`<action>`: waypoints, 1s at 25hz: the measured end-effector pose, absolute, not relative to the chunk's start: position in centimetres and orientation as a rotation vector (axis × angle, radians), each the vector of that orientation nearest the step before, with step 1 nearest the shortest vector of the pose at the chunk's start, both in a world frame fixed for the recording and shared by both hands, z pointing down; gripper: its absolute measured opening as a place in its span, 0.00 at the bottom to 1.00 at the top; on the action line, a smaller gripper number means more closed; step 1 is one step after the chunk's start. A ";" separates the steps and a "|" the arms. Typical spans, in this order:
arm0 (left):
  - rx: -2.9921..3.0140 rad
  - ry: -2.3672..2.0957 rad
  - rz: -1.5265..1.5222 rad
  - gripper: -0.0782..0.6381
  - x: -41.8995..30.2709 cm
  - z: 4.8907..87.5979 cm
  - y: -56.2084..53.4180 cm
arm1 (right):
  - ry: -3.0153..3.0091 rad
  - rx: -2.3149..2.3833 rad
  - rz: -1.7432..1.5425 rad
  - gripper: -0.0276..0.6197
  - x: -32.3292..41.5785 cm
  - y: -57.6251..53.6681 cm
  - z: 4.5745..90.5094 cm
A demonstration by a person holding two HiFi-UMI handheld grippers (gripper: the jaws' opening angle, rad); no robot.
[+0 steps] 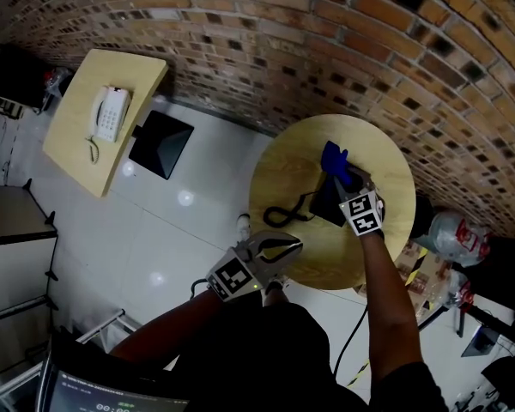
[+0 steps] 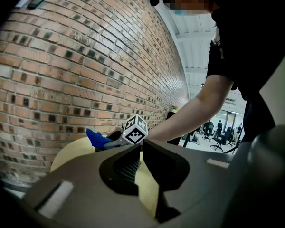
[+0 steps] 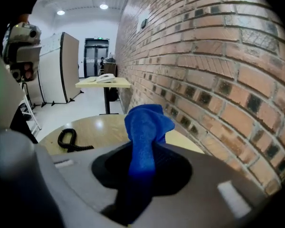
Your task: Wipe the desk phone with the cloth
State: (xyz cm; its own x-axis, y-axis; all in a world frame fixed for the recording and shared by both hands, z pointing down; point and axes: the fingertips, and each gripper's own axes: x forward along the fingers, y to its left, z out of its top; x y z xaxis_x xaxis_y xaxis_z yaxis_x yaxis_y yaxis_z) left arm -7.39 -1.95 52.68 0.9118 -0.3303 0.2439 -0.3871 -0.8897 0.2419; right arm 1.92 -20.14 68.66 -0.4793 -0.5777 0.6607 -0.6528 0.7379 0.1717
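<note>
- cloth (image 3: 147, 127): soft, light, limp; it bunched and flopped above the jaws, so I'd judge a pinch on a gathered fold works best, with enough left hanging to wipe
- right gripper (image 3: 141, 167): jaws clamped on that cloth, over the black desk phone (image 1: 328, 202) on the round table (image 1: 386, 170)
- phone: rigid plastic, probably light enough to skid under a wipe; handset and coiled cord (image 1: 283, 214) looked like loose parts; I'd brace the body, not the cord
- left gripper (image 1: 283, 247): jaw tips together, nothing between them; at the table's near edge, well apart from the phone
- counts: one cloth; two grippers; two phones, counting the white phone (image 1: 110, 114) on the rectangular table (image 1: 77, 144) well away; one cord; two tables
</note>
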 end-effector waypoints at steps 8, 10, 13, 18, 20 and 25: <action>2.790 -0.505 0.277 0.12 -6.7 52.6 -2.3 | -2.179 0.754 0.071 0.19 -0.4 -13.8 71.3; 2.792 -0.485 0.285 0.12 -6.4 52.8 -2.1 | -2.176 0.709 0.067 0.19 -1.1 -11.9 72.1; 2.787 -0.458 0.296 0.12 -5.9 53.1 -1.6 | -2.185 0.639 0.106 0.19 -2.1 -8.9 73.5; 2.792 -0.423 0.317 0.12 -5.2 53.4 -0.8 | -2.190 0.563 0.154 0.19 -3.0 -5.0 74.6; 2.793 -0.410 0.317 0.12 -4.8 53.6 -0.4 | -2.198 0.601 0.172 0.19 -2.5 -4.5 74.1; 2.802 -0.356 0.318 0.12 -2.5 53.8 0.5 | -2.198 0.804 0.237 0.19 2.6 -5.6 71.7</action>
